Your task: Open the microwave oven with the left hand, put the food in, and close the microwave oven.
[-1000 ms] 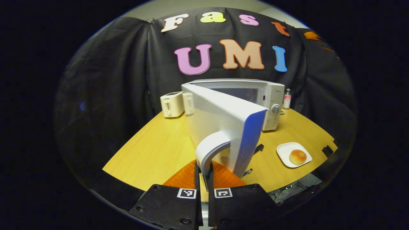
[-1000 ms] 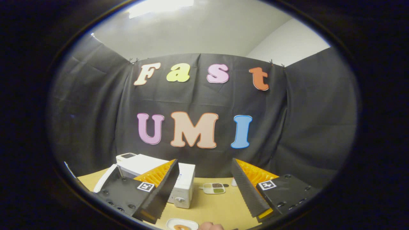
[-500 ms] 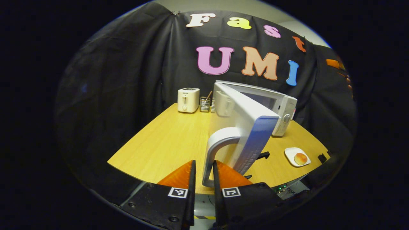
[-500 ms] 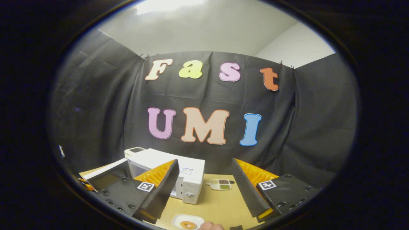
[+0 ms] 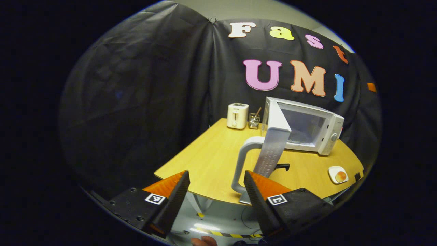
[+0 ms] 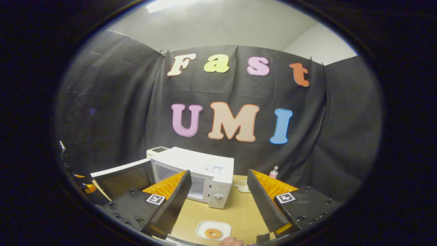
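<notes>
The white microwave [image 5: 321, 136] stands at the back of the wooden table [image 5: 211, 160]. Its door [image 5: 273, 143] is swung wide open and the cavity shows. My left gripper [image 5: 215, 176] is open off the table's near edge; the door's curved handle [image 5: 240, 164] rises just past its fingertips, and neither finger touches it. A round bun [image 5: 340, 176] lies on a small white plate [image 5: 334, 171] at the front right. My right gripper [image 6: 219, 174] is open and holds nothing, high above the plate [image 6: 213, 230] and facing the microwave [image 6: 194, 160] and its door [image 6: 119, 177].
A white toaster [image 5: 238, 115] and a wire utensil holder [image 5: 253, 120] stand left of the microwave. A small bottle [image 6: 273, 172] and a little dish [image 6: 243, 186] sit to its right. A hand [image 6: 232, 242] shows at the bottom edge. Floor lies beyond the table's near edge.
My left gripper has opened, let go of the door handle and drawn back from the table. The door has swung wide. The right gripper view has dipped, so the plate shows more.
</notes>
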`<state>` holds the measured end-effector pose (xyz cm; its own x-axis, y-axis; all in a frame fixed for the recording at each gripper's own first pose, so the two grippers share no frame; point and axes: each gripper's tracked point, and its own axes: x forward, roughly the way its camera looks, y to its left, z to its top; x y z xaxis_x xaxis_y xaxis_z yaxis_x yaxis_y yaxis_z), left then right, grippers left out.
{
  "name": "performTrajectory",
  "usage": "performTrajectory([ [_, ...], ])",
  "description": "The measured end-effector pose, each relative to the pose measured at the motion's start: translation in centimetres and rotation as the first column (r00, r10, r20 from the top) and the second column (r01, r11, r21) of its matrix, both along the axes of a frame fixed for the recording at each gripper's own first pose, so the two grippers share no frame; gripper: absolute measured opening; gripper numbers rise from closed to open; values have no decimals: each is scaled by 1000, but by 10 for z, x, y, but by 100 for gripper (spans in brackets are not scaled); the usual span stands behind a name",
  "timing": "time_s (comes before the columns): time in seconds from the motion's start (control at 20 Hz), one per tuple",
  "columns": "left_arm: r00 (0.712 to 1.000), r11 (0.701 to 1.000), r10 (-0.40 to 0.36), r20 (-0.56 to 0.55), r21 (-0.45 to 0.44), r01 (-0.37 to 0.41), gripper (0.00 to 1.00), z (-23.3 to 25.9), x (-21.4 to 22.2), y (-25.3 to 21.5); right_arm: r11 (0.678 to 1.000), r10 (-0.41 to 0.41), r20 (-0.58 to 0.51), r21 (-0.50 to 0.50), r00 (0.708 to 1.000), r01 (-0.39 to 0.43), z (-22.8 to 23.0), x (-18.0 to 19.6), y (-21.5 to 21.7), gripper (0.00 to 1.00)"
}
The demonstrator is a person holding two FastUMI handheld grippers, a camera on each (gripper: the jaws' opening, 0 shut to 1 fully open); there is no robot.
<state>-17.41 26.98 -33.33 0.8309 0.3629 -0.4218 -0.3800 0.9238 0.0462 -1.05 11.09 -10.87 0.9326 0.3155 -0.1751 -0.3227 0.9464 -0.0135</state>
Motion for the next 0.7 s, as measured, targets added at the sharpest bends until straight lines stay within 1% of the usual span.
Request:
performTrajectory([
  [0.05,1000,1000,12,19,24,-12,99,14,-4,4,1000,2,-13,9,1000,-2,-6,-1,0,97],
  [0.1,998,999,13,57,36,-15,98,31,-4,5,1000,5,-25,20,1000,-4,-11,-2,2,100],
  [0.15,996,999,13,87,50,-17,96,48,-8,3,1000,5,-35,31,999,-4,-17,-3,2,97],
  [0.2,993,998,4,122,65,-12,96,66,-7,1,999,0,-44,38,999,2,-23,-3,0,100],
  [0.25,990,997,-4,138,76,-7,96,79,-2,-2,999,-6,-51,47,999,9,-29,-3,-2,97],
  [0.45,967,993,-45,249,121,15,96,136,13,-16,998,-35,-85,48,996,39,-66,-1,-9,97],
  [0.6,951,985,-99,293,165,52,96,166,19,-33,997,-45,-128,49,991,52,-105,-4,-9,97],
  [0.65,944,983,-120,309,172,69,94,173,20,-40,998,-45,-148,47,988,52,-121,-6,-8,97],
  [0.7,938,982,-134,321,172,82,94,179,21,-45,998,-45,-171,39,984,52,-139,-7,-7,97],
])
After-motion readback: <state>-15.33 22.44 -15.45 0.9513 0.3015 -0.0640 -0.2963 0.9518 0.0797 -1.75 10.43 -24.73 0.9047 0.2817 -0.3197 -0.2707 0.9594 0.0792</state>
